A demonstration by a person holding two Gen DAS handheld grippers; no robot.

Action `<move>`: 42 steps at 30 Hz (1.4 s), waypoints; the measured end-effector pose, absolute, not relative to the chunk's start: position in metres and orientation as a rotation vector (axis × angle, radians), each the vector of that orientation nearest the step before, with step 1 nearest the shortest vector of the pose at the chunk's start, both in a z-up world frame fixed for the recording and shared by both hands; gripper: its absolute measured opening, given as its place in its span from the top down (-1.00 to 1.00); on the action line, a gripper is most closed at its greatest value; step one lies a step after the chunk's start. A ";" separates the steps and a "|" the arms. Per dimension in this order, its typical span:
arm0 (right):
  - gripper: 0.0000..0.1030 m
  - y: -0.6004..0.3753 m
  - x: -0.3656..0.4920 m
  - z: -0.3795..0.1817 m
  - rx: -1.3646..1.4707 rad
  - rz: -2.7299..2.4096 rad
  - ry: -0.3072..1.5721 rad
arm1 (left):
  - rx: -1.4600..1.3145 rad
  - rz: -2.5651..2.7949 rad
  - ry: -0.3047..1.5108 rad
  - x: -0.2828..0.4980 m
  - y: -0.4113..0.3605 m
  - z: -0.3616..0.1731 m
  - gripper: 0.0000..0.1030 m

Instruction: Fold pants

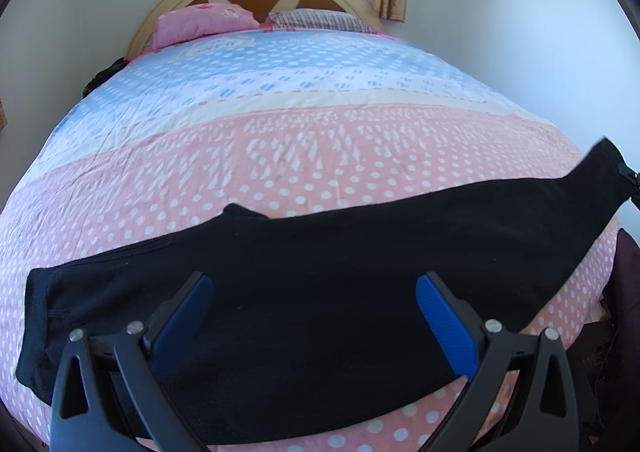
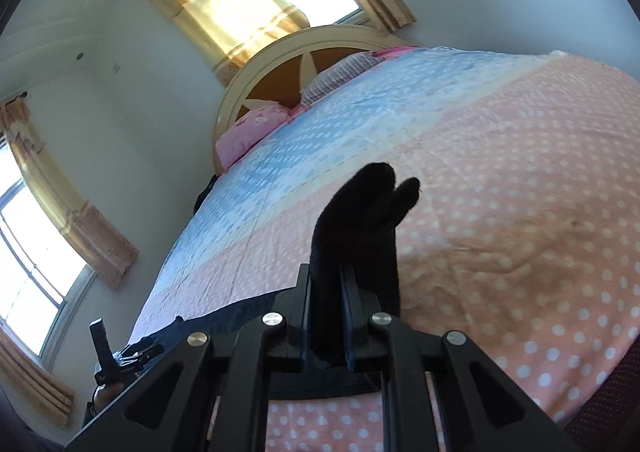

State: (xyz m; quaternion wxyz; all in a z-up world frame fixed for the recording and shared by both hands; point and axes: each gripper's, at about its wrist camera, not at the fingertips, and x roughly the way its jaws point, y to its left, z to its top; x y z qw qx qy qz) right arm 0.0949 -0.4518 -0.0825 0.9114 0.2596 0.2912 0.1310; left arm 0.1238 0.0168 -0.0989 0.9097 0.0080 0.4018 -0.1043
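While left tongs [image 1: 314, 292] gape over soft black pants [image 1: 320, 252], right tongs [image 2: 326, 284] pinch their cuff.

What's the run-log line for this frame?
task: fold pants | left gripper: open above pants | right gripper: shut on pants | surface: bed

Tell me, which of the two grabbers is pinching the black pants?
The right gripper: its fingers are shut on the end of the black pants. The left gripper is wide open above them, gripping nothing.
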 end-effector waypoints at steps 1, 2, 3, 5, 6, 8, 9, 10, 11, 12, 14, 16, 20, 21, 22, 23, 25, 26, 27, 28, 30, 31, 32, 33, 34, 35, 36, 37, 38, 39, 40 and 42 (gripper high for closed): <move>0.75 -0.438 0.097 -0.079 0.505 0.289 0.603 | 0.016 -0.224 0.827 0.123 0.015 -0.098 -1.00; 0.75 -0.421 0.100 -0.075 0.468 0.311 0.610 | 0.013 -0.234 0.827 0.122 0.013 -0.097 -1.00; 0.75 -0.409 0.103 -0.073 0.445 0.327 0.615 | 0.009 -0.243 0.828 0.121 0.011 -0.097 -1.00; 0.75 -0.381 0.109 -0.072 0.393 0.356 0.630 | -0.002 -0.267 0.831 0.120 0.007 -0.097 -1.00; 0.75 -0.365 0.114 -0.073 0.370 0.380 0.643 | -0.003 -0.275 0.833 0.119 0.004 -0.097 -1.00; 0.75 -0.341 0.121 -0.078 0.348 0.430 0.664 | 0.002 -0.287 0.836 0.119 -0.001 -0.098 -1.00; 0.75 -0.325 0.126 -0.081 0.334 0.454 0.684 | 0.003 -0.292 0.837 0.118 -0.004 -0.099 -1.00; 0.75 -0.313 0.130 -0.085 0.318 0.468 0.699 | 0.003 -0.298 0.839 0.118 -0.007 -0.100 -1.00; 0.75 -0.301 0.133 -0.089 0.297 0.483 0.712 | 0.004 -0.308 0.842 0.118 -0.009 -0.100 -1.00; 0.75 -0.287 0.137 -0.095 0.274 0.500 0.728 | 0.006 -0.317 0.845 0.119 -0.012 -0.101 -1.00; 0.75 -0.267 0.143 -0.108 0.242 0.520 0.763 | 0.013 -0.329 0.848 0.119 -0.018 -0.102 -1.00; 0.75 -0.249 0.149 -0.125 0.193 0.517 0.801 | 0.022 -0.340 0.851 0.119 -0.024 -0.103 -1.00; 0.74 -0.231 0.156 -0.154 0.112 0.503 0.868 | 0.029 -0.380 0.856 0.122 -0.038 -0.103 -1.00; 0.73 -0.228 0.157 -0.159 0.098 0.509 0.885 | 0.022 -0.398 0.860 0.124 -0.041 -0.103 -1.00; 0.72 -0.228 0.157 -0.162 0.082 0.512 0.892 | 0.011 -0.414 0.866 0.126 -0.044 -0.104 -1.00; 0.64 -0.231 0.155 -0.161 0.079 0.514 0.887 | 0.007 -0.423 0.873 0.129 -0.048 -0.104 -0.99; 0.29 -0.234 0.154 -0.159 0.109 0.555 0.915 | 0.007 -0.443 0.876 0.132 -0.056 -0.102 -0.97; 0.17 -0.235 0.152 -0.158 0.117 0.588 0.929 | 0.002 -0.455 0.880 0.134 -0.061 -0.101 -0.95; 0.17 -0.236 0.148 -0.155 0.113 0.621 0.929 | -0.003 -0.466 0.885 0.135 -0.065 -0.100 -0.91; 0.17 -0.238 0.144 -0.151 0.097 0.636 0.917 | -0.009 -0.481 0.890 0.137 -0.070 -0.099 -0.89; 0.17 -0.246 0.138 -0.145 0.069 0.617 0.891 | -0.015 -0.510 0.891 0.139 -0.081 -0.096 -0.82; 0.17 -0.254 0.136 -0.141 0.077 0.605 0.870 | -0.017 -0.521 0.892 0.140 -0.087 -0.095 -0.79; 0.17 -0.262 0.135 -0.139 0.089 0.586 0.847 | -0.018 -0.537 0.894 0.141 -0.095 -0.093 -0.71; 0.18 -0.274 0.135 -0.135 0.103 0.540 0.817 | -0.019 -0.555 0.899 0.143 -0.102 -0.093 -0.63; 0.17 -0.284 0.136 -0.133 0.123 0.496 0.795 | -0.023 -0.574 0.904 0.144 -0.110 -0.093 -0.60; 0.17 -0.294 0.138 -0.131 0.157 0.457 0.777 | -0.030 -0.597 0.912 0.145 -0.118 -0.093 -0.52; 0.17 -0.307 0.140 -0.132 0.213 0.421 0.762 | -0.034 -0.616 0.922 0.147 -0.126 -0.094 -0.44; 0.17 -0.315 0.141 -0.133 0.251 0.401 0.755 | -0.033 -0.629 0.935 0.150 -0.136 -0.096 -0.39; 0.17 -0.322 0.142 -0.135 0.278 0.387 0.751 | -0.033 -0.639 0.946 0.151 -0.144 -0.097 -0.30; 0.17 -0.326 0.142 -0.137 0.291 0.374 0.747 | -0.040 -0.657 0.956 0.153 -0.152 -0.099 -0.28; 0.17 -0.329 0.141 -0.138 0.295 0.360 0.739 | -0.047 -0.668 0.965 0.156 -0.158 -0.101 -0.28; 0.17 -0.331 0.139 -0.137 0.303 0.355 0.718 | -0.049 -0.662 0.992 0.161 -0.168 -0.106 -0.17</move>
